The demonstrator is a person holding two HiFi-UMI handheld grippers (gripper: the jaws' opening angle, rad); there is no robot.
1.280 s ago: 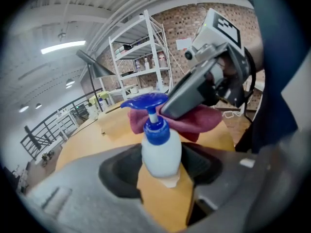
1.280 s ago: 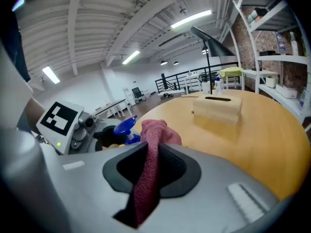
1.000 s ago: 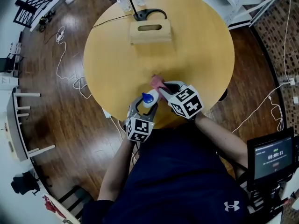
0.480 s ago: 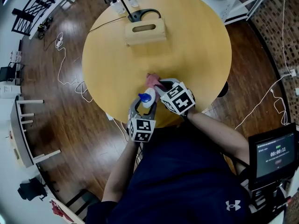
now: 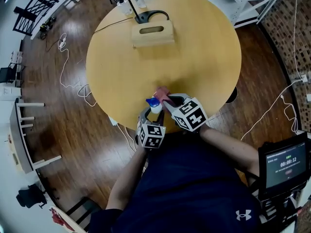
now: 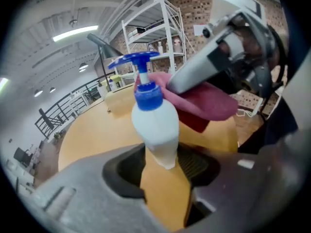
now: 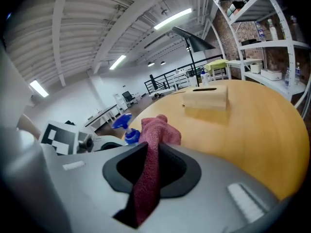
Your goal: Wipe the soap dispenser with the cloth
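**Cloth brought to the soap dispenser**

Head view: near the front edge of the table [image 5: 194, 47], the left gripper [image 5: 151, 114] holds the soap dispenser [image 5: 155, 105] upright, with the cloth [image 5: 162, 91] just beside its pump.

Left gripper view: the jaws, which have just been closing, pinch the dispenser's base.

Right gripper view: the right gripper [image 7: 151, 166] clamps the cloth.

The wiping appears to be starting. The next move calls for rubbing the cloth down the body.

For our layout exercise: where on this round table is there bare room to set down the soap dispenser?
The bare middle of the table, between the wooden box and the soap dispenser, plus left and right of the box. Crowded: the near edge, around dispenser and pink cloth.
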